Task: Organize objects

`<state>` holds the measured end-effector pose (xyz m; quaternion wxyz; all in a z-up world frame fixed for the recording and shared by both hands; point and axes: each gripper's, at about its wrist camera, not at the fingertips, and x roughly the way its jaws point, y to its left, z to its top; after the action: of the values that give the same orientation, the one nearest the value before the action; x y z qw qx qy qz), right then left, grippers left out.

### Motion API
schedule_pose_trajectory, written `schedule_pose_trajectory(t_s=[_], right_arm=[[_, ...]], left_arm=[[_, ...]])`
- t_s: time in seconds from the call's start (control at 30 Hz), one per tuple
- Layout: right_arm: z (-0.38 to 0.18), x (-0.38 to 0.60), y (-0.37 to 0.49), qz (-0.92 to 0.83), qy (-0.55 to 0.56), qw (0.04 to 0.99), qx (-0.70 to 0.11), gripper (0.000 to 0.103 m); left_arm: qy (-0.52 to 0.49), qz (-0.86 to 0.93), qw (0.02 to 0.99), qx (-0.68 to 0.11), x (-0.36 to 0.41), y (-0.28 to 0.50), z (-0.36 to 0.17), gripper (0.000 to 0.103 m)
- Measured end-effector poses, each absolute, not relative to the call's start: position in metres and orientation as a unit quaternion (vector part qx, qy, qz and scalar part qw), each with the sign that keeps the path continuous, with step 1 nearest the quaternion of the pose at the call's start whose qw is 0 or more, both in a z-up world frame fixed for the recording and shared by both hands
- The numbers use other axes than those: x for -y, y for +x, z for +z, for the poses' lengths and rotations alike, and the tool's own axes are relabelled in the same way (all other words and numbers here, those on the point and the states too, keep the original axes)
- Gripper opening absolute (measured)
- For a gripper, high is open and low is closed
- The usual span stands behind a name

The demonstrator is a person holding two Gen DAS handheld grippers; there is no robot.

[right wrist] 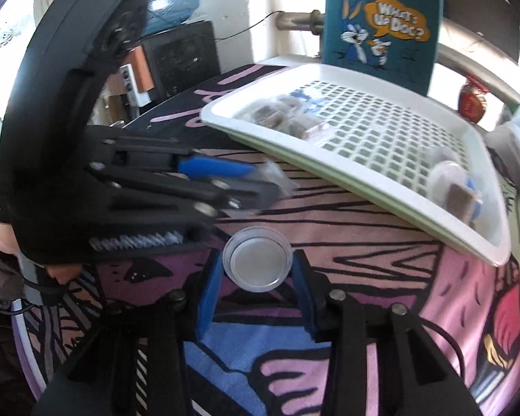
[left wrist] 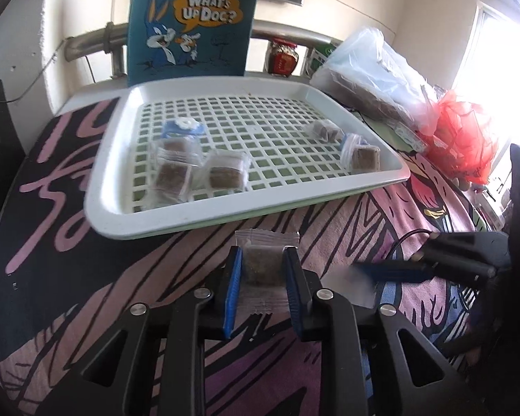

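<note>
My left gripper (left wrist: 262, 270) is shut on a clear wrapped brown snack packet (left wrist: 262, 266), held above the patterned cloth in front of the white grid tray (left wrist: 253, 213). The tray holds several wrapped brown cubes (left wrist: 225, 173) and small clear containers (left wrist: 351, 149). My right gripper (right wrist: 256, 277) is shut on a small clear round container (right wrist: 257, 262), open side toward the camera. In the right wrist view the left gripper (right wrist: 260, 182) shows at left with the packet, blurred. The right gripper's fingers (left wrist: 391, 272) show at right in the left wrist view.
A blue "What's Up Doc?" box (left wrist: 190, 20) stands behind the tray. A jar (left wrist: 282, 57), plastic bags (left wrist: 374, 72) and a red mesh bag (left wrist: 464, 138) lie at the back right. A black speaker (right wrist: 182, 57) stands off the table's left.
</note>
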<state>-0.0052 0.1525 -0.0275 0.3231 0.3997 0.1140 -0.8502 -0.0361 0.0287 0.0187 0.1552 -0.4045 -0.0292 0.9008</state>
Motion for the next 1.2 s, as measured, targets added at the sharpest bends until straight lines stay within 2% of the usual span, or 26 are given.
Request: schedule_pose_trajectory(t_s=[0.3, 0.47, 1.2], right_arm=[[-0.010, -0.200, -0.017, -0.898, 0.369, 0.236, -0.043, 0.039], [-0.013, -0.202, -0.021, -0.906, 0.368, 0.207, -0.042, 0.039], [-0.013, -0.215, -0.022, -0.906, 0.370, 0.206, -0.004, 0.039]], left_arm=[[-0.373, 0.919, 0.127, 0.001, -0.030, -0.022, 0.026, 0.023], [-0.369, 0.921, 0.128, -0.012, -0.036, -0.019, 0.027, 0.023], [-0.355, 0.927, 0.124, -0.014, -0.036, -0.014, 0.030, 0.023]])
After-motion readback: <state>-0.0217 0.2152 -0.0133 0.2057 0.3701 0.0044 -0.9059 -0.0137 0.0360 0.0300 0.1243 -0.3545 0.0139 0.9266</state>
